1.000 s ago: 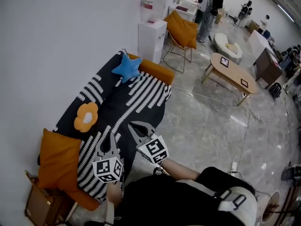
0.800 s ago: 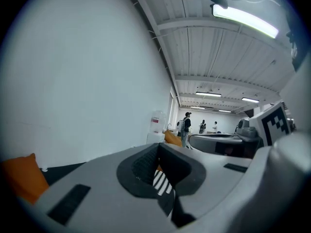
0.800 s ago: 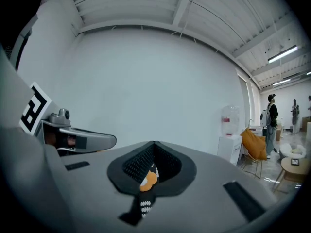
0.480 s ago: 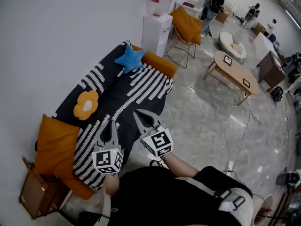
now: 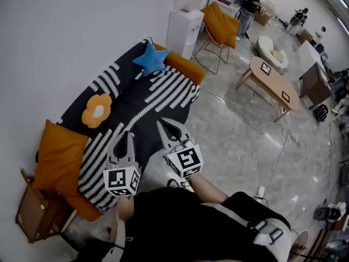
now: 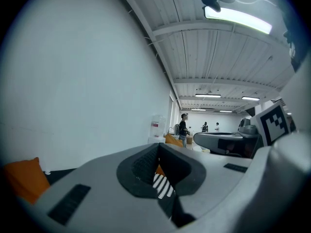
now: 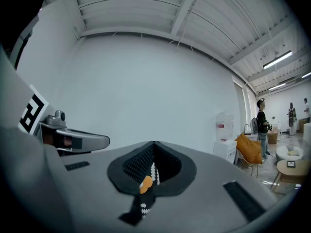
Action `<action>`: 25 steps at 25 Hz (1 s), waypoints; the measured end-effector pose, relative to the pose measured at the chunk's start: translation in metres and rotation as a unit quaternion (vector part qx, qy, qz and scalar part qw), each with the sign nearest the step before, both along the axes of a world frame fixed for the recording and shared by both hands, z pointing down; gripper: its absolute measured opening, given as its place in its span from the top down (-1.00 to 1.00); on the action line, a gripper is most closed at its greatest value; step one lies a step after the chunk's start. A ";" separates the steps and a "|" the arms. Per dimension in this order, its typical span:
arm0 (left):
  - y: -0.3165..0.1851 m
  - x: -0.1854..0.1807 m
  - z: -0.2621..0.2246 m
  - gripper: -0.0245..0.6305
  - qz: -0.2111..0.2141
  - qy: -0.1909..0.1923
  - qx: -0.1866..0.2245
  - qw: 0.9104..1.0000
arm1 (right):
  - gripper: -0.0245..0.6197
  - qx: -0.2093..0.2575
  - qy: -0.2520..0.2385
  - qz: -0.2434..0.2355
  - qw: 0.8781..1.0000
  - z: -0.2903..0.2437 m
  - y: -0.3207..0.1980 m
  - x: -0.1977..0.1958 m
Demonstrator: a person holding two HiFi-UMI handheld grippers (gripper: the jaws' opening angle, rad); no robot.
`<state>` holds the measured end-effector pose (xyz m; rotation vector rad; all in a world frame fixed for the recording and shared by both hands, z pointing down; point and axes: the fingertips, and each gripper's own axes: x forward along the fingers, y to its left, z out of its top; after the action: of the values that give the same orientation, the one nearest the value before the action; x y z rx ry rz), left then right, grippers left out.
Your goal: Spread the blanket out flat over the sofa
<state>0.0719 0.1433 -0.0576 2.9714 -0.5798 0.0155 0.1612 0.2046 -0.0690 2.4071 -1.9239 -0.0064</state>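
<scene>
Both jaws pressed together with nothing in them, my left gripper (image 5: 125,137) and right gripper (image 5: 163,124) side by side over the front edge of the sofa (image 5: 186,68). The blanket (image 5: 148,103) lies spread across it, with the star pillow (image 5: 151,59) and flower pillow (image 5: 97,111) on top

The striped blanket (image 5: 147,105) lies spread over the orange sofa (image 5: 186,70). From its flower cushion (image 5: 97,111), a blue star cushion (image 5: 150,59) sits at one o'clock. The left gripper (image 5: 126,136) and right gripper (image 5: 163,124), jaws together, point toward twelve o'clock.
</scene>
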 end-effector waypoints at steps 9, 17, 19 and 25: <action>0.022 0.008 -0.005 0.86 0.002 0.004 0.001 1.000 | 0.90 0.011 0.014 -0.005 1.000 -0.014 0.024 0.007; 0.049 0.033 -0.013 0.86 0.013 0.008 0.006 1.000 | 0.90 0.009 0.010 -0.003 1.000 -0.012 0.049 0.026; 0.059 0.041 -0.010 0.86 0.019 0.006 0.003 1.000 | 0.90 0.007 0.009 0.001 1.000 -0.010 0.058 0.033; 0.083 0.068 -0.013 0.86 0.027 0.009 0.007 1.000 | 0.90 0.005 0.010 0.015 1.000 -0.010 0.088 0.061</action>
<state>0.1401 0.2267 -0.0707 2.9970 -0.4985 -0.0118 0.2224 0.2927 -0.0790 2.4329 -1.8833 -0.0394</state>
